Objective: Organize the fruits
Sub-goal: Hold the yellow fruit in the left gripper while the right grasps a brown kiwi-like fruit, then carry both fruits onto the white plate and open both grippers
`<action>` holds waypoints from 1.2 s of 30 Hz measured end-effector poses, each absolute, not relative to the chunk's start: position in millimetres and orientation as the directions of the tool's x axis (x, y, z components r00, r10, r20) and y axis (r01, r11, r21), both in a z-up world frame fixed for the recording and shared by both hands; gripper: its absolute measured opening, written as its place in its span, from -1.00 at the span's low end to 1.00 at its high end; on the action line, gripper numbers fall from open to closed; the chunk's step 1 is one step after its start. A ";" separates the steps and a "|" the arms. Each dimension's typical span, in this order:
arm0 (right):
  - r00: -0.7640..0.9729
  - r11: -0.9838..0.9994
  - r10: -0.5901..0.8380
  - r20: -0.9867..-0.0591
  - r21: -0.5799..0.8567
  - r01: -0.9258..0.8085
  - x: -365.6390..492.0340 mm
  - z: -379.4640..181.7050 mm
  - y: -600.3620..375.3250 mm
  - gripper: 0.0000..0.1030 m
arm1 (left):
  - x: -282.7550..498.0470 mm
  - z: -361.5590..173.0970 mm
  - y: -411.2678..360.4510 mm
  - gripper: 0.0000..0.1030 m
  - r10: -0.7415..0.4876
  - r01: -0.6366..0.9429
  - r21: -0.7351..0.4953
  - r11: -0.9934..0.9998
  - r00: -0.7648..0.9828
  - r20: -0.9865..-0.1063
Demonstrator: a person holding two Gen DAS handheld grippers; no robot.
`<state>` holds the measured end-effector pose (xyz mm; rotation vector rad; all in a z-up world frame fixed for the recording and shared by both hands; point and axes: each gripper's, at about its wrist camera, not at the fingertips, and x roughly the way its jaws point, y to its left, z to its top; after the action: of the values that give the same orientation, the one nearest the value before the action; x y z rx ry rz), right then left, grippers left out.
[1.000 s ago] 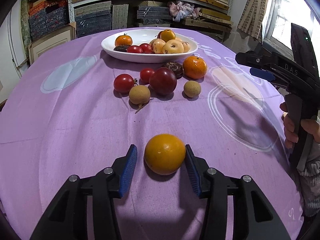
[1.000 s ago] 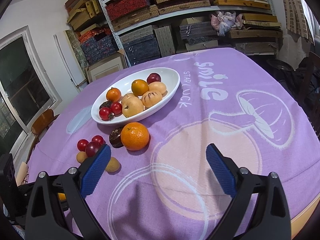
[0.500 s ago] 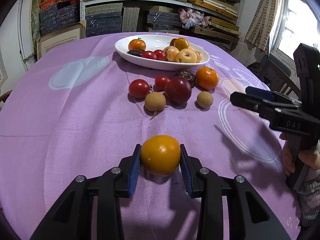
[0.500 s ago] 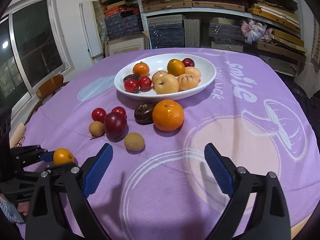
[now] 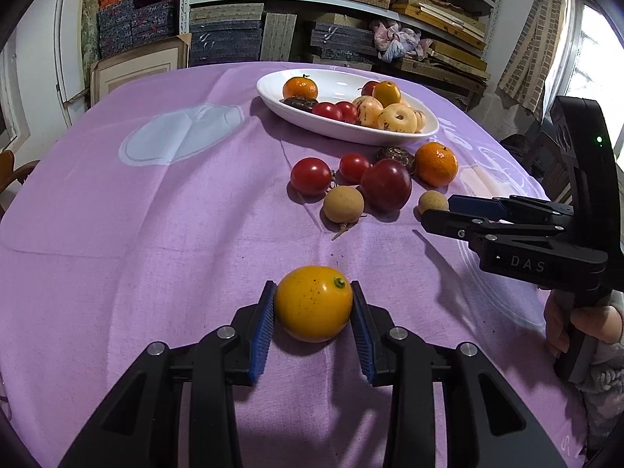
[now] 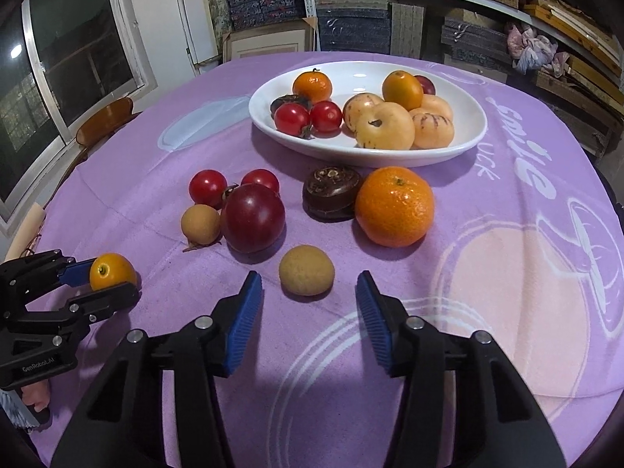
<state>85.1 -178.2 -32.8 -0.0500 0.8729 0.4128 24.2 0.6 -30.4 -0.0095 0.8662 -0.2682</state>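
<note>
purple tablecloth [image 6: 507, 214] with white print; white bowl [image 6: 460, 152]; blue-padded black claw [image 5: 313, 319] around a yellow-orange fruit [image 5: 313, 304].

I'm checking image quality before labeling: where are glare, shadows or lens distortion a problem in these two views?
Left wrist view: the window is blown out white, the left claw casts a soft shadow under the yellow fruit, and the shelves bow from fisheye. Right wrist view: even light, dark corner vignetting, small highlights on the white bowl.
</note>
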 end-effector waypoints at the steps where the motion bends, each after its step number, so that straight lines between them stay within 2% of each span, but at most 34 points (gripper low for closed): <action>1: 0.569 0.920 0.331 -0.753 0.125 -0.371 86.7 -32.6 -177.9 -0.02 | 24.1 -30.9 0.7 -0.28 -0.238 0.230 -0.118 0.966 0.616 -0.751; 3: 0.559 0.918 0.334 -0.759 0.129 -0.374 89.9 -33.7 -175.7 -0.19 | 24.3 -31.0 0.6 -0.28 -0.239 0.230 -0.119 0.966 0.615 -0.751; 6: 0.558 0.917 0.333 -0.760 0.124 -0.379 89.8 -32.7 -173.5 -0.32 | 24.4 -31.1 0.5 -0.28 -0.242 0.231 -0.122 0.965 0.613 -0.752; 13: 0.562 0.919 0.324 -0.761 0.112 -0.378 91.5 -33.3 -169.7 -0.33 | 22.9 -31.3 0.1 -0.28 -0.270 0.248 -0.147 0.957 0.587 -0.763; 15: 0.562 0.920 0.326 -0.760 0.117 -0.375 91.7 -33.3 -171.2 -0.44 | 22.2 -31.7 1.2 -0.28 -0.274 0.249 -0.154 0.956 0.582 -0.766; 23: 0.564 0.918 0.349 -0.748 0.151 -0.367 88.6 -32.3 -180.5 -0.44 | 21.7 -29.9 5.7 -0.28 -0.288 0.239 -0.178 0.954 0.587 -0.757; 27: 0.603 0.920 0.365 -0.709 0.175 -0.352 83.7 -16.0 -194.5 -0.44 | 31.0 -18.9 6.4 -0.28 -0.277 0.233 -0.165 0.958 0.611 -0.742; 33: 0.683 0.948 0.306 -0.663 0.149 -0.281 108.0 23.2 -219.3 -0.44 | 86.7 12.0 -11.6 -0.28 -0.229 0.261 -0.068 0.963 0.656 -0.719; 36: 0.696 0.957 0.285 -0.659 0.152 -0.248 139.0 37.5 -226.9 -0.44 | 125.5 21.8 -25.1 -0.28 -0.227 0.254 -0.069 0.965 0.670 -0.707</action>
<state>139.0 -226.9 37.5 0.0524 0.7433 0.2969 125.5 -25.1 21.8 0.0365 0.7915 -0.2708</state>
